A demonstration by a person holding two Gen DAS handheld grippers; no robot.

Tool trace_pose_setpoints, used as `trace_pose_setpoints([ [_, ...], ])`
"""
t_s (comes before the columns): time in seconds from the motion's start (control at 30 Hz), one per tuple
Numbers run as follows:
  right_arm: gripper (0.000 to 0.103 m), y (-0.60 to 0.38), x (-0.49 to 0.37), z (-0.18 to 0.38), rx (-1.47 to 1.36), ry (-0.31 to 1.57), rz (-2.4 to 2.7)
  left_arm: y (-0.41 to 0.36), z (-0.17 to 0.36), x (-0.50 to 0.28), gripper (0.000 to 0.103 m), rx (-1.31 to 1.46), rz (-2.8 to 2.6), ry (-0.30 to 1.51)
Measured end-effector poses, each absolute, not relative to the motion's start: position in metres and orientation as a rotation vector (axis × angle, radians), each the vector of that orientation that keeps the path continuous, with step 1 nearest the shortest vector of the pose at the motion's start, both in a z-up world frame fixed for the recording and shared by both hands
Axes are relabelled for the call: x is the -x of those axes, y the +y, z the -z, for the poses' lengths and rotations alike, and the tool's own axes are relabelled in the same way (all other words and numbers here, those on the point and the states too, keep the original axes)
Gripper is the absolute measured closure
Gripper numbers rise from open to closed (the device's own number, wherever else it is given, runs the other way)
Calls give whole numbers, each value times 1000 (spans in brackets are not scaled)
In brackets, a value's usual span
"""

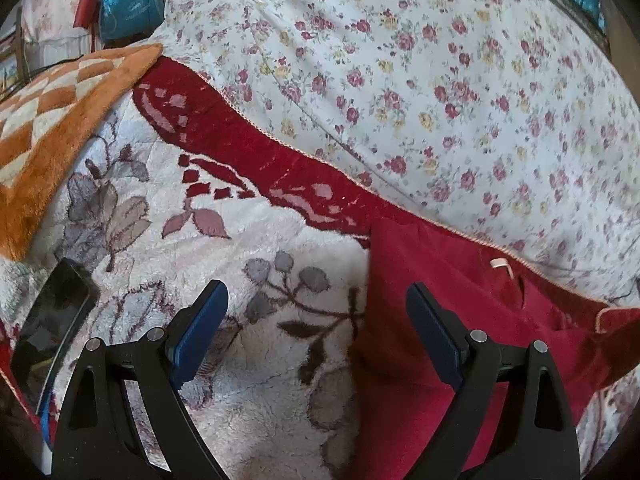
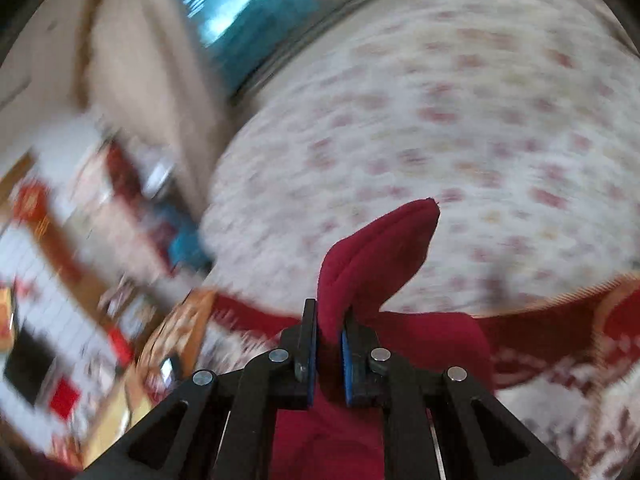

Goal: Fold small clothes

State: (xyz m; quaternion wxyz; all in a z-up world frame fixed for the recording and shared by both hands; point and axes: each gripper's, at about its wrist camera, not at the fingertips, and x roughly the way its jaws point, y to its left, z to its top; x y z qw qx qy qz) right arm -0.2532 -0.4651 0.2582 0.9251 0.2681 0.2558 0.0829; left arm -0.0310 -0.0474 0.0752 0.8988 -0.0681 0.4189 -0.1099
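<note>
A small red garment [image 1: 448,320] lies spread on a fluffy white blanket with leaf patterns [image 1: 248,248], at the lower right of the left wrist view. My left gripper [image 1: 316,300] hovers over the garment's left edge, open, with nothing between its fingers. In the blurred right wrist view my right gripper [image 2: 330,322] is shut on a fold of the same red garment [image 2: 372,248], which sticks up past the fingertips and trails down below the jaws.
A floral quilt [image 1: 420,80] rises behind the blanket. An orange and white checked mat [image 1: 60,120] lies at the left, with a dark phone [image 1: 52,320] below it and a blue bag [image 1: 128,0] at the top left. Cluttered furniture [image 2: 60,280] is blurred in the right wrist view.
</note>
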Motion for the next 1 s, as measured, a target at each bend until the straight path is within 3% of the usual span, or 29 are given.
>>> trace_pose_setpoints([
  [0.17,93,-361,168,-211,-433,694,-382,-42,-77,27,12,194,275,859],
  [0.23,75,-323,135,-169,-379,835,-402,-41,-78,25,12,221,309,865],
  [0.27,56,-314,127,-154,-373,881,-397,-40,-78,24,12,239,328,868],
  [0.47,55,-336,151,-101,-482,953,-300,-55,-79,26,12,250,387,874],
  [0.8,55,-330,159,-117,-378,962,-248,-127,-63,16,14,-55,430,929],
  [0.9,55,-334,176,-129,-319,917,-200,-153,-50,8,21,-141,446,965],
  [0.97,54,-346,189,-133,-367,879,-185,-170,-36,1,39,-220,438,1013],
  [1.0,53,-352,195,-133,-393,868,-175,-178,-29,-1,43,-273,428,1034],
])
